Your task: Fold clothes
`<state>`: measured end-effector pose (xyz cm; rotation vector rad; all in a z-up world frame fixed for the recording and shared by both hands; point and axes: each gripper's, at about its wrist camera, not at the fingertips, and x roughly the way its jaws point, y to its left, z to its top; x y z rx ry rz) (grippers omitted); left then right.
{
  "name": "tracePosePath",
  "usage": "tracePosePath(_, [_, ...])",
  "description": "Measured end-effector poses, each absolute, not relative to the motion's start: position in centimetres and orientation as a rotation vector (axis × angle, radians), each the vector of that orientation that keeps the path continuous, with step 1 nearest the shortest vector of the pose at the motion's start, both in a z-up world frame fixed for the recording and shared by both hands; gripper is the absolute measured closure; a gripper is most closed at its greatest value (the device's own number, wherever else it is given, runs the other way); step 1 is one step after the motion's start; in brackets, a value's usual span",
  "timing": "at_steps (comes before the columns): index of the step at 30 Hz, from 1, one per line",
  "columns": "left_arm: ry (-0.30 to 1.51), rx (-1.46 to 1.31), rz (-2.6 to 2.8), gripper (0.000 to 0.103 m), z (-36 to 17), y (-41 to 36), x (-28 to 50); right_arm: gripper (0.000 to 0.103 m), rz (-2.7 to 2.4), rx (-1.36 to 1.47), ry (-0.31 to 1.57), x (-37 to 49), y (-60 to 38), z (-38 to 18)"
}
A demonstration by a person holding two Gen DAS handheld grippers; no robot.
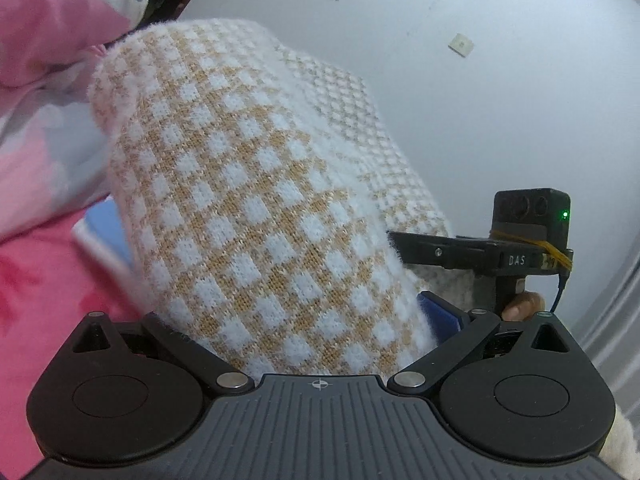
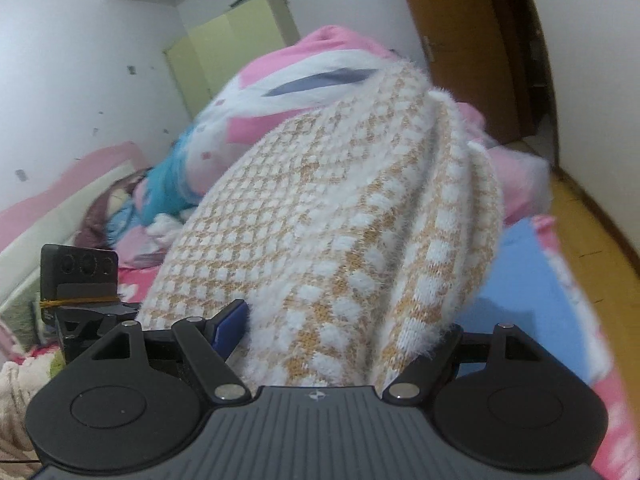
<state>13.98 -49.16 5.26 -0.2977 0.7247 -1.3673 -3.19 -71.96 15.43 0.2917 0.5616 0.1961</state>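
the left gripper [image 1: 304,344] is closed on the checked sweater [image 1: 248,200], which hangs lifted above the pink bed [image 1: 44,292]; the right gripper [image 2: 340,356] also pinches it; its blue fingertip [image 2: 230,326] presses the knit.

One checked knit garment [image 1: 256,216], orange and white, fills both views. Two hand-held grippers: the left hand-held gripper [image 1: 316,320] and the right hand-held gripper [image 2: 344,332], each showing one blue finger pad [image 1: 440,316]. One pink-and-white quilt [image 2: 304,72], one pale green wardrobe [image 2: 236,36], one wooden door [image 2: 472,40], one fingertip [image 1: 522,306] of the person
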Motion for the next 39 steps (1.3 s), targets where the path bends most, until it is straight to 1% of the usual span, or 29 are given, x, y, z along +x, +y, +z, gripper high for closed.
tracePosePath(3, [0.742,-0.310,-1.366,0.002,4.4,-52.5,16.8,0.023,0.168,0.262,0.588,0.0,-75.4,15.5])
tracePosePath(7, [0.788,-0.326,-1.359,0.002,2.4,-55.4,19.6,0.023,0.137,0.245,0.634,3.5,-78.3,14.2])
tracePosePath(14, [0.898,-0.345,-1.320,0.002,-2.9,-58.1,22.7,0.022,0.083,0.270,0.701,6.2,-80.4,8.9])
tracePosePath(16, [0.901,-0.359,-1.319,0.002,-3.3,-58.0,22.7,0.021,0.068,0.278,0.720,6.9,-81.0,7.4])
tracePosePath(19, [0.874,-0.374,-1.344,0.002,-2.5,-58.0,22.4,0.022,0.074,0.246,0.694,6.8,-81.0,8.2])
tracePosePath(23, [0.890,-0.391,-1.370,0.002,-2.6,-58.0,21.8,0.022,0.066,0.218,0.663,7.0,-81.2,10.2])
tracePosePath(26, [0.898,-0.374,-1.364,0.002,-3.6,-58.4,21.7,0.021,0.060,0.257,0.668,7.3,-81.8,8.6])
tracePosePath(29, [0.907,-0.354,-1.369,0.002,-4.4,-58.1,22.0,0.019,0.066,0.320,0.661,7.0,-82.4,6.5])
tracePosePath(31, [0.904,-0.331,-1.384,0.002,-4.5,-57.8,22.0,0.018,0.078,0.348,0.626,6.3,-82.8,6.1])
tracePosePath(32, [0.903,-0.317,-1.391,0.002,-4.4,-57.8,21.9,0.015,0.076,0.356,0.619,6.2,-83.0,6.1])
tracePosePath(33, [0.908,-0.310,-1.393,0.002,-4.2,-58.1,22.0,0.010,0.063,0.368,0.615,6.0,-83.3,6.0])
tracePosePath(34, [0.919,-0.312,-1.395,0.002,-4.4,-57.9,22.2,0.009,0.045,0.381,0.611,5.9,-83.6,6.1])
tracePosePath(39, [0.980,-0.352,-1.397,0.000,-5.4,-55.1,22.7,0.007,-0.055,0.442,0.501,3.5,-84.9,6.6])
